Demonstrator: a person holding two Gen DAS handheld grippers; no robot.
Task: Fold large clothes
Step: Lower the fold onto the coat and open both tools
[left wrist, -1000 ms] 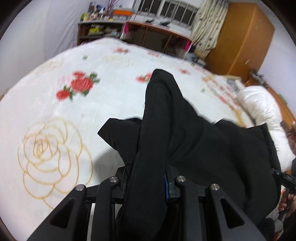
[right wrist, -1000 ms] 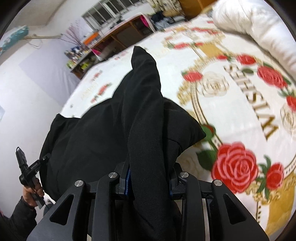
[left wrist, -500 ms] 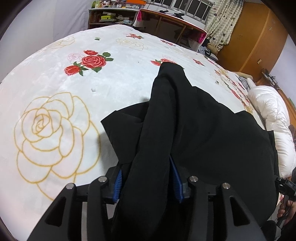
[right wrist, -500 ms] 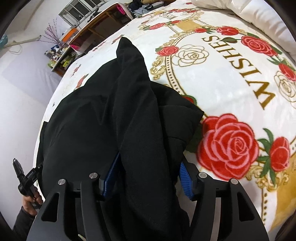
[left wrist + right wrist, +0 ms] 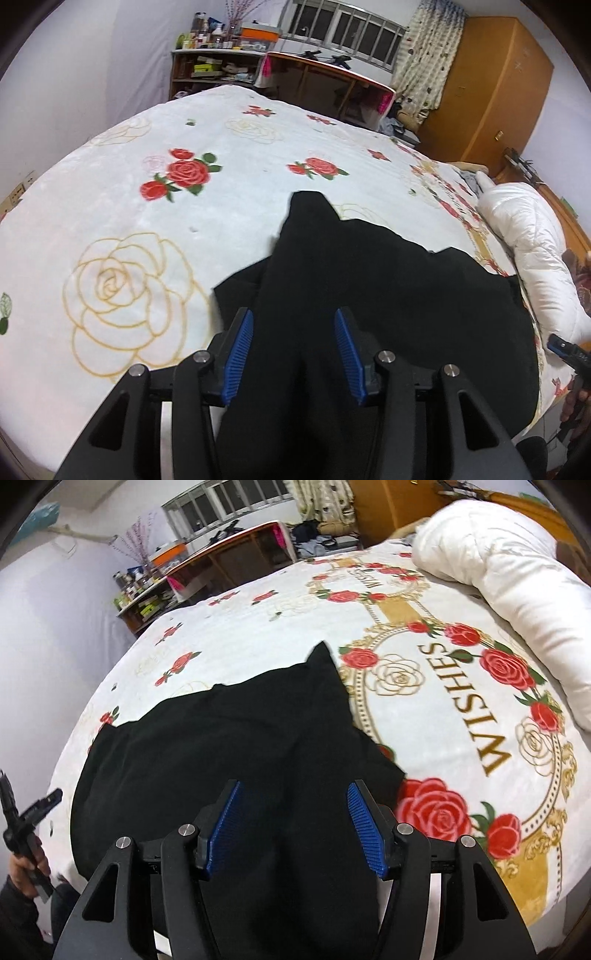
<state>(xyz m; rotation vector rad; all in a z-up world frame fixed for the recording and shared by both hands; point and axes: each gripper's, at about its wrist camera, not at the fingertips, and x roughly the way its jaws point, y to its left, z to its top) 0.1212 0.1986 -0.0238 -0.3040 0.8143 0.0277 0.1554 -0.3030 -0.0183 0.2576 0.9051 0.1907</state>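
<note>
A large black garment [image 5: 388, 295] lies on a bed with a white rose-print blanket [image 5: 147, 206]. Its near edge hangs toward me and one fold points away. My left gripper [image 5: 293, 354] is open, its blue pads [image 5: 238, 354] apart on either side of the cloth's left part. In the right wrist view the same garment [image 5: 221, 746] spreads to the left. My right gripper [image 5: 295, 827] is open, its blue pads [image 5: 364, 830] standing clear of the cloth that passes between them.
A rolled white duvet [image 5: 509, 572] lies at the bed's right side. A desk [image 5: 325, 85], shelves [image 5: 207, 70] and a wooden wardrobe [image 5: 491, 85] stand beyond the far edge. The other gripper shows at the frame edge [image 5: 26, 819].
Both grippers have opened and let go of the black garment. The raised folds have dropped and the cloth now lies flatter on the bed.
</note>
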